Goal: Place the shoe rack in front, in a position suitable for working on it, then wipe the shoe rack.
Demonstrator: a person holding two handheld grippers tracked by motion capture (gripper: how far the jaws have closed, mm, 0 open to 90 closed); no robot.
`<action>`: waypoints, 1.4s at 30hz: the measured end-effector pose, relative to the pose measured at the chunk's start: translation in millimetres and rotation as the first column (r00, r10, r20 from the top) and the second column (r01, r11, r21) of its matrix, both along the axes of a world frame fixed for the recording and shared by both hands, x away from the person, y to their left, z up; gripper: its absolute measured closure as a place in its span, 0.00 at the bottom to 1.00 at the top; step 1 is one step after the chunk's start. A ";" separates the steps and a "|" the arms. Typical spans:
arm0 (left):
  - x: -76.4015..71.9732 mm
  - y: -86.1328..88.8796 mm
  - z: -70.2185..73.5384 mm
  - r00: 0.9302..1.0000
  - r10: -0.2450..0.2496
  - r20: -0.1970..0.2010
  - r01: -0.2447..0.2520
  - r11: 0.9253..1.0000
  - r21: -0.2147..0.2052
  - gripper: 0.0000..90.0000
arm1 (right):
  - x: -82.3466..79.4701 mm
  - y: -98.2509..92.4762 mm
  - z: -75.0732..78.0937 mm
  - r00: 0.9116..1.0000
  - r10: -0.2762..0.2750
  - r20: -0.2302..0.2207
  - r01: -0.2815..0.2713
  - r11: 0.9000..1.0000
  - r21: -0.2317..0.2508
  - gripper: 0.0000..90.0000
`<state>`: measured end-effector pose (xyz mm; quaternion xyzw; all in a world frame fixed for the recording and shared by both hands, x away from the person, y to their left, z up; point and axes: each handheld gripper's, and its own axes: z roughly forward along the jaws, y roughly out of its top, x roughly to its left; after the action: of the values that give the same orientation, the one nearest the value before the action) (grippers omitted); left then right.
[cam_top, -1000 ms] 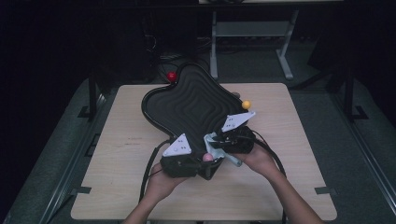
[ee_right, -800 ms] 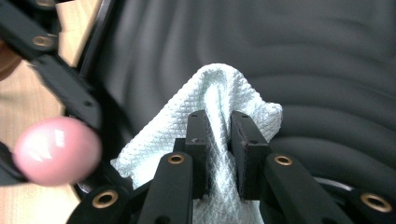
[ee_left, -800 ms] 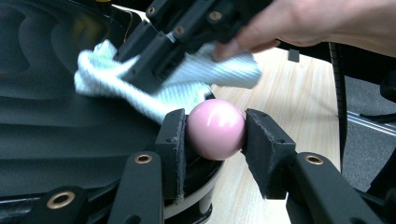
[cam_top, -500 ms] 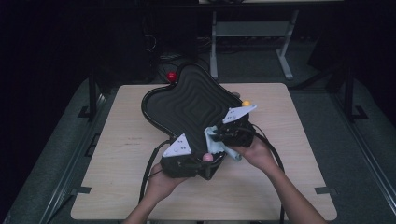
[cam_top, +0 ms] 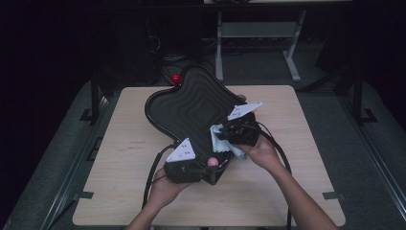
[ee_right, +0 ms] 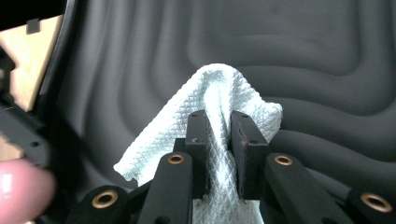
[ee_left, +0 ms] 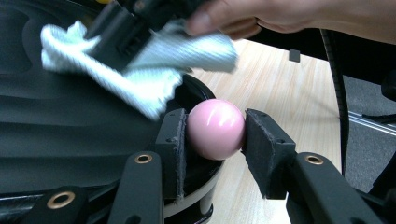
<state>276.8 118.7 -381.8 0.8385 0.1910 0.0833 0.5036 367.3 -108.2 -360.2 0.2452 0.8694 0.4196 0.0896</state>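
Left gripper [ee_left: 215,135] clamps glossy pink ball [ee_left: 215,129] at ribbed black tray [cam_top: 191,103] rim; right gripper [ee_right: 218,140] pinches waffle-weave cloth [ee_right: 205,112] on tray.

Black ridged tray [cam_top: 191,103], white waffle-weave cloth [ee_right: 219,93], pink ball [ee_left: 215,128]

Black wavy-edged tray [cam_top: 191,103] with ribbed contour lines lying on table, tilted, near corner raised. Pink glossy ball knob [ee_left: 215,128] sticking out at tray's near rim, being clamped on both sides. White waffle-weave cloth [ee_right: 212,121] crumpled, being pinched, pressing against tray's ribbed surface near knob.
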 end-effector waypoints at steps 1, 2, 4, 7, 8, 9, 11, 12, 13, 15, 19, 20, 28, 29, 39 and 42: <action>-0.1 0.2 0.0 1.000 0.000 -0.001 0.000 1.000 -0.001 0.67 | -4.8 4.3 -0.1 1.000 0.027 0.001 -0.027 1.000 0.004 0.87; -0.4 0.5 0.1 1.000 0.000 -0.002 0.000 1.000 0.000 0.67 | -8.9 8.1 -0.1 0.999 0.048 0.014 -0.048 0.999 -0.001 0.87; -1.2 1.0 0.1 1.000 0.001 0.000 -0.001 1.000 0.000 0.67 | -10.1 9.2 0.7 0.998 0.066 0.019 -0.066 0.998 -0.008 0.87; -1.9 0.7 0.0 1.000 0.006 0.003 -0.006 1.000 0.001 0.67 | 0.1 -0.2 0.1 1.000 0.005 0.011 -0.005 1.000 -0.008 0.87; -2.0 0.7 0.0 1.000 0.007 0.004 -0.007 1.000 0.001 0.67 | 3.0 -2.6 0.0 1.000 -0.012 -0.001 0.012 1.000 -0.002 0.87; -2.1 0.7 0.0 1.000 0.007 0.004 -0.007 1.000 0.002 0.67 | -1.2 1.9 0.4 1.000 -0.005 0.011 0.005 1.000 -0.008 0.87; -2.4 0.6 0.3 1.000 0.007 0.000 -0.007 1.000 0.005 0.67 | -10.3 13.4 1.7 0.999 0.050 0.013 -0.050 0.999 0.004 0.87; -2.5 0.5 0.3 1.000 0.008 0.000 -0.008 1.000 0.004 0.67 | -10.3 13.4 1.7 0.999 0.050 0.013 -0.050 0.999 0.004 0.87; -2.8 0.4 0.2 1.000 0.009 -0.002 -0.009 1.000 0.001 0.67 | -12.3 16.5 2.6 0.997 0.067 0.023 -0.067 0.998 0.002 0.87; -2.8 0.4 0.0 1.000 0.009 0.000 -0.009 1.000 0.000 0.67 | -11.3 18.8 4.4 0.996 0.083 0.015 -0.083 0.997 -0.003 0.87; -2.7 0.5 0.1 1.000 0.006 0.002 -0.006 1.000 0.001 0.67 | 2.8 4.8 2.1 1.000 0.014 0.001 -0.014 1.000 0.005 0.87; -2.6 0.2 0.2 1.000 0.007 0.000 -0.007 1.000 0.002 0.67 | 4.3 2.7 1.5 1.000 0.000 -0.003 0.000 1.000 0.010 0.87; -2.9 0.2 0.0 1.000 0.008 -0.002 -0.008 1.000 -0.001 0.67 | -4.3 16.1 5.1 0.998 0.060 0.021 -0.060 0.998 -0.004 0.87; -3.0 0.0 0.1 1.000 0.009 -0.001 -0.009 1.000 0.000 0.67 | -1.0 13.4 4.9 0.999 0.032 0.021 -0.032 0.999 -0.001 0.87; -4.0 -1.1 -0.1 1.000 0.012 -0.002 -0.012 1.000 -0.002 0.67 | 0.2 24.0 10.4 0.998 0.047 0.033 -0.047 0.999 -0.022 0.87; -4.3 -1.6 -0.2 1.000 0.011 -0.006 -0.011 1.000 -0.002 0.67 | 5.2 21.5 10.4 1.000 -0.002 0.015 0.002 1.000 -0.005 0.87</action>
<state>272.5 117.1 -382.0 0.8371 0.1971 0.0834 0.5034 372.4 -86.7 -349.8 0.2425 0.8695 0.4193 0.0971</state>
